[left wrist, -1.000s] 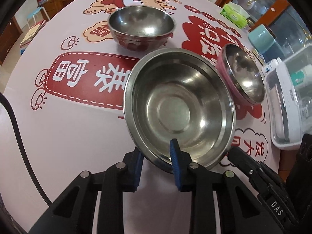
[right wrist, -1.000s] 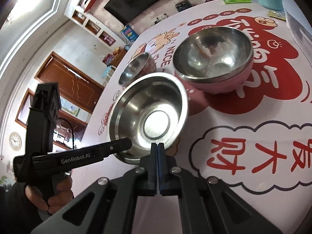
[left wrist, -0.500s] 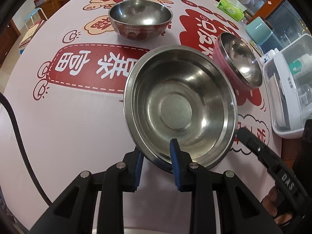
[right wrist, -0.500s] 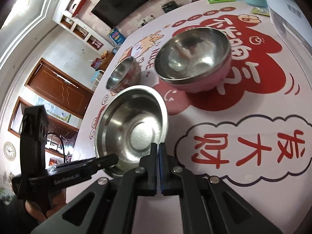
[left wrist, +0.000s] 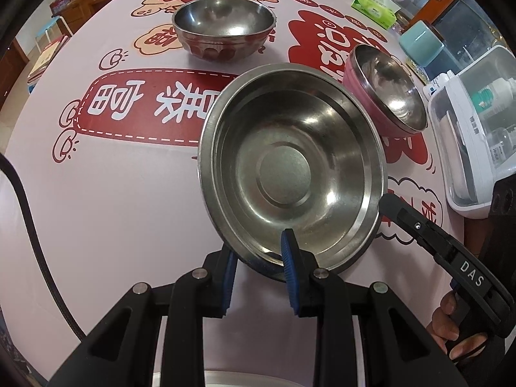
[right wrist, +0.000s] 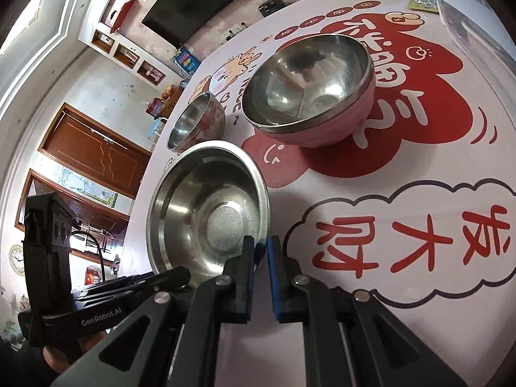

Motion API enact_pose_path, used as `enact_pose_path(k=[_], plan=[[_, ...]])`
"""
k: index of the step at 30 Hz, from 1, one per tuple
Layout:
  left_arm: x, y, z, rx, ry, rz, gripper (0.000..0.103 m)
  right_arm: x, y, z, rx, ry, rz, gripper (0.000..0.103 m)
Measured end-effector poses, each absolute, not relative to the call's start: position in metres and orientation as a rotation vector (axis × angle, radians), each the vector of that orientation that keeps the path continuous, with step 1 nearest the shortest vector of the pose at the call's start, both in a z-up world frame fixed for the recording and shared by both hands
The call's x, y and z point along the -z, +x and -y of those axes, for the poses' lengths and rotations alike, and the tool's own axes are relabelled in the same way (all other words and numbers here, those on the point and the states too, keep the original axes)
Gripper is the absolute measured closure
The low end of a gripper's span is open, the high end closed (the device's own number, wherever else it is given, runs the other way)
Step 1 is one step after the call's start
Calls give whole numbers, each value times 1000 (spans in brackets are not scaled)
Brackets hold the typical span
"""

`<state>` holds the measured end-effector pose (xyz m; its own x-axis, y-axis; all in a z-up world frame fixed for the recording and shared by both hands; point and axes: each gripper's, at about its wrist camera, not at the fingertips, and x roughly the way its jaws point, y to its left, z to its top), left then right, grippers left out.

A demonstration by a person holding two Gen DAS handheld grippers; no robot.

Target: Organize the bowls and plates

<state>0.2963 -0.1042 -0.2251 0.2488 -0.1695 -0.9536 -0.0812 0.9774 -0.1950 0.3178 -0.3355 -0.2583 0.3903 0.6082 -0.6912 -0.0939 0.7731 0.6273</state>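
Note:
A wide steel bowl [left wrist: 283,174] is held tilted above the table, with my left gripper [left wrist: 258,251] shut on its near rim, one blue pad inside and one under it. My right gripper [right wrist: 260,242] sits right beside this bowl [right wrist: 209,213] at its rim. Its jaws are opening and stand a narrow slit apart, with no pad pressing on anything. In the left wrist view its fingertip [left wrist: 387,200] reaches the bowl's right edge. A pink bowl with a steel lining [left wrist: 387,96] [right wrist: 309,90] and a smaller red-patterned steel bowl [left wrist: 222,22] [right wrist: 196,119] stand on the table.
The round table wears a pink and red printed cloth [left wrist: 129,103]. A clear plastic box [left wrist: 477,135], a teal container [left wrist: 419,42] and a green tissue pack [left wrist: 374,3] stand along the right and far side. A black cable [left wrist: 29,225] hangs at the left.
The right gripper's pads, pressed together before, have parted a little, and it has moved closer to the steel bowl's rim. The left gripper keeps hold of the bowl.

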Motion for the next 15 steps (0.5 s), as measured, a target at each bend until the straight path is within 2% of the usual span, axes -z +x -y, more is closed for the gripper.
enact_pose_path(k=[15], plan=[[227, 290, 107, 55, -203, -1333, 78, 267, 318, 328, -470, 564, -1125, 91]])
